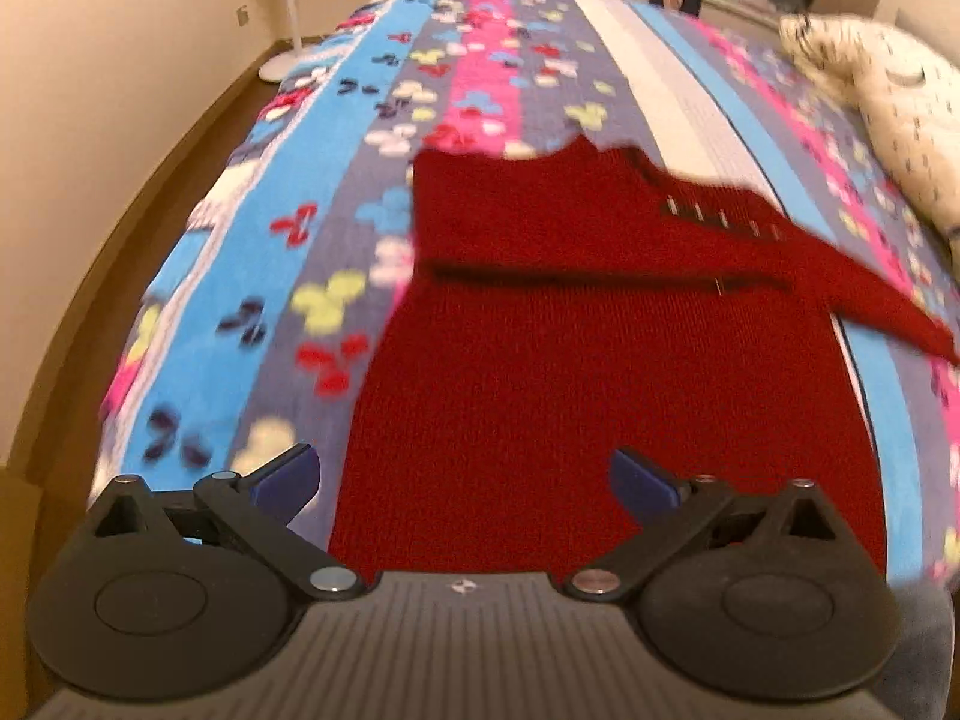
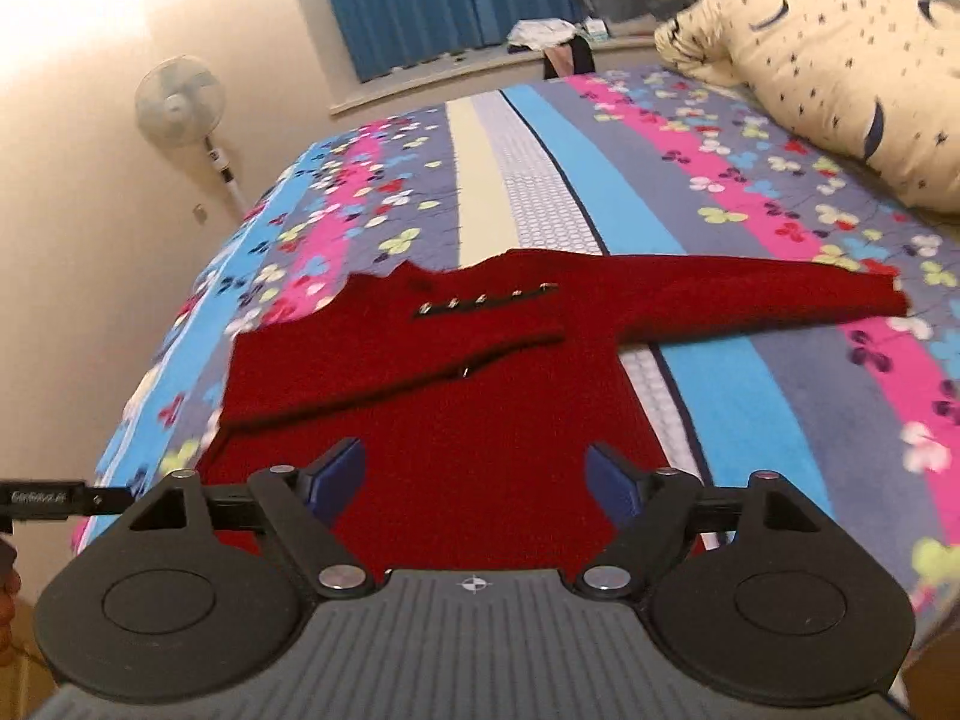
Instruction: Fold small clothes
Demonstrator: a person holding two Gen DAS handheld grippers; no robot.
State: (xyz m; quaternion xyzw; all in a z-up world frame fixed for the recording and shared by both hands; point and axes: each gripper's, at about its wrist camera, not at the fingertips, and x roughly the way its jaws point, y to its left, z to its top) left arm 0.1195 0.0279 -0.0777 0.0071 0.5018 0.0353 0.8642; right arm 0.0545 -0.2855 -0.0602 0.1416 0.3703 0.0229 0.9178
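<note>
A small red knit sweater [image 1: 600, 372] lies flat on the striped bed. Its left sleeve is folded across the chest; its right sleeve [image 2: 768, 294] stretches out to the right. A row of small metal buttons [image 2: 480, 301] shows near the neck. My left gripper [image 1: 465, 480] is open and empty, above the sweater's near hem. My right gripper [image 2: 477, 483] is open and empty, also above the near hem of the sweater [image 2: 480, 414]. Both hold nothing.
The bedspread [image 2: 600, 156] has blue, pink and grey stripes with clover prints. A cream pillow [image 2: 840, 78] lies at the far right. A standing fan [image 2: 180, 102] is by the left wall. Blue curtains and clutter on a sill are at the back.
</note>
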